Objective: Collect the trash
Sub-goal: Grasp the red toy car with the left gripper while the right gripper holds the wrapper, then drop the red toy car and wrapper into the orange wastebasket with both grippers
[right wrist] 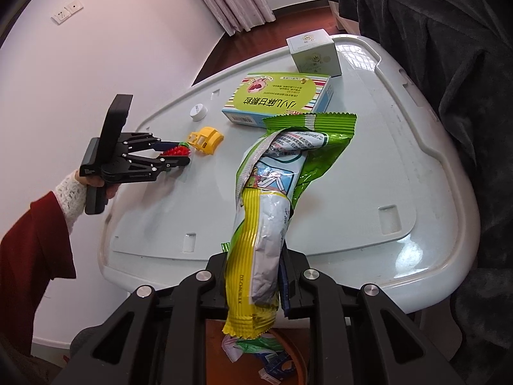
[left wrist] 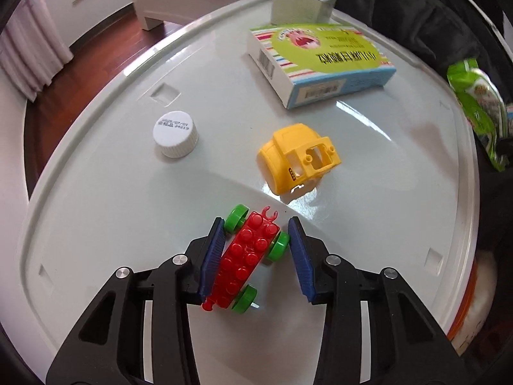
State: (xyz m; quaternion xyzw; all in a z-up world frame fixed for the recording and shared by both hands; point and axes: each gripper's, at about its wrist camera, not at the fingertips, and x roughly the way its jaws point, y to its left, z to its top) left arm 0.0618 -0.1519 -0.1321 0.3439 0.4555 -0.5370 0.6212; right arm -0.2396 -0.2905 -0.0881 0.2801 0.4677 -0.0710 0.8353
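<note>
My left gripper (left wrist: 255, 227) is open around a red toy brick car with green wheels (left wrist: 248, 250) that rests on the white lid (left wrist: 96, 208); the left pad touches it, the right pad stands just off a wheel. My right gripper (right wrist: 256, 276) is shut on a green and yellow snack wrapper (right wrist: 272, 199) and holds it above the lid's near edge (right wrist: 352, 276). The wrapper also shows at the right edge of the left wrist view (left wrist: 477, 109). The left gripper (right wrist: 179, 154) and the red car (right wrist: 176, 151) show in the right wrist view.
On the lid lie a yellow toy cab (left wrist: 298, 157), a white bottle cap (left wrist: 175, 138), a striped medicine box (left wrist: 320, 61) and a small pale box (left wrist: 303, 3). A bin with wrappers (right wrist: 266, 353) sits below the right gripper. A dark blanket (right wrist: 449, 64) lies behind.
</note>
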